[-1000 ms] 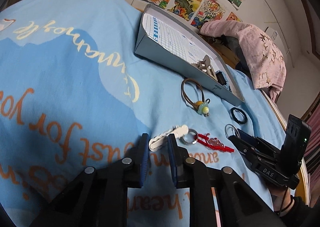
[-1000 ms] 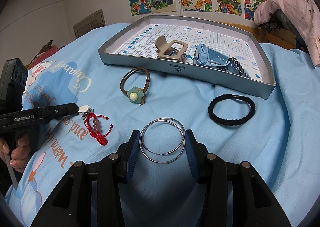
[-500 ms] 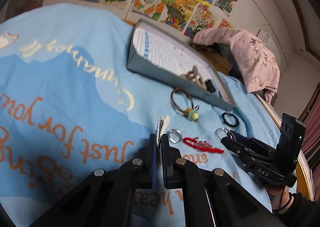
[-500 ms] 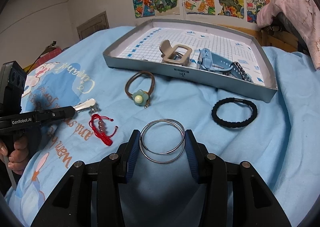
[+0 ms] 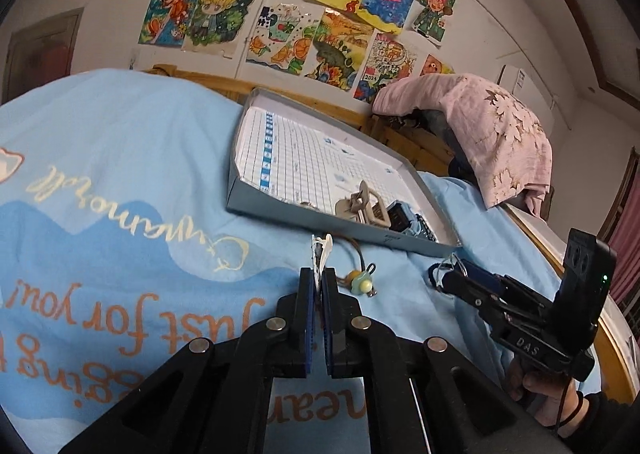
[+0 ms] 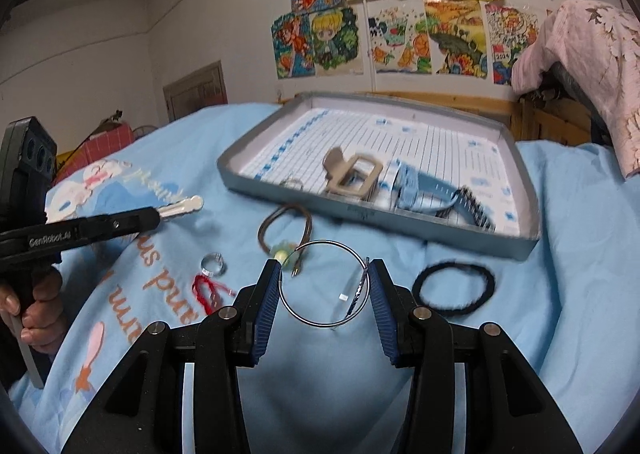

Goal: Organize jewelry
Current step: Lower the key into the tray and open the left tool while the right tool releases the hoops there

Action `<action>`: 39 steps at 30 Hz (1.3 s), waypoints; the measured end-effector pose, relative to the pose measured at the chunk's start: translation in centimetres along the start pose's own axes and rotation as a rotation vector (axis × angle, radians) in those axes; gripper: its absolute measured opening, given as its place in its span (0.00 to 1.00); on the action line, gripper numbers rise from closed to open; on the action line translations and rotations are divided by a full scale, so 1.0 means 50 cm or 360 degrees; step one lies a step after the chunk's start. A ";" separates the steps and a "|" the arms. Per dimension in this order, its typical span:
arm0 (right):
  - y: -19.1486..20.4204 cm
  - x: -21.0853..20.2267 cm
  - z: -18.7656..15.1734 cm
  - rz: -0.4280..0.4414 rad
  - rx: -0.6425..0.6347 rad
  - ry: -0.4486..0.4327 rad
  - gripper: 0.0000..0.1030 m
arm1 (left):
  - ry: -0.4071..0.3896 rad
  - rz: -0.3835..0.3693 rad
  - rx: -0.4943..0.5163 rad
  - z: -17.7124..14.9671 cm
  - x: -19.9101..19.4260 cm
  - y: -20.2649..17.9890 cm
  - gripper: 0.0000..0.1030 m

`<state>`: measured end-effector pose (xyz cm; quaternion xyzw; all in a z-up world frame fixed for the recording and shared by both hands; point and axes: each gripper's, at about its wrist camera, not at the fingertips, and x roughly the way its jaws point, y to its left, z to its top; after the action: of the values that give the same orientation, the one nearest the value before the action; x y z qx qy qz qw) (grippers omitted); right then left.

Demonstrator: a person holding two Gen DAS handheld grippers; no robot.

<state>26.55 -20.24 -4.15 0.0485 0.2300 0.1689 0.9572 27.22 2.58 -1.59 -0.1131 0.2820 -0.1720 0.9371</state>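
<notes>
Blue bedding printed with orange script (image 5: 120, 181) lies under my tongs, the grey tray (image 6: 528, 242) upper centre of both views. My left gripper (image 5: 318, 286) is pinched tight on a white hair clip (image 5: 322, 250), light and stiff, its free end sticking up. My right gripper (image 6: 324, 286), half-wide, spans thin silver hoops (image 6: 304, 318) at centre frame — springy, slippery wire, I judge, best squeezed gently across its width.

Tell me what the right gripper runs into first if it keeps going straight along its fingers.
Likely the near wall of the grey tray. The right gripper, holding the silver hoops, points slightly downward toward it, between the brown flower hair tie and the black hair band. Depth is uncertain; it might meet the blue bedsheet first.
</notes>
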 end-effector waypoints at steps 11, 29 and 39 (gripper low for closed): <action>-0.030 0.013 0.039 -0.0047 0.0042 -0.0089 0.39 | -0.0083 -0.0012 -0.0096 0.088 0.031 0.009 0.04; -0.155 0.164 0.128 -0.0282 0.0179 -0.0077 0.39 | 0.0137 0.0130 0.0007 0.122 0.283 -0.033 0.04; -0.158 0.187 0.117 -0.0288 0.0200 -0.0003 0.41 | 0.0191 0.0167 0.0006 0.117 0.273 -0.039 0.06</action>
<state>39.43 -24.53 -4.28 0.0874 0.2428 0.0669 0.9638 40.71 -3.78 -2.88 -0.0860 0.3429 -0.1296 0.9264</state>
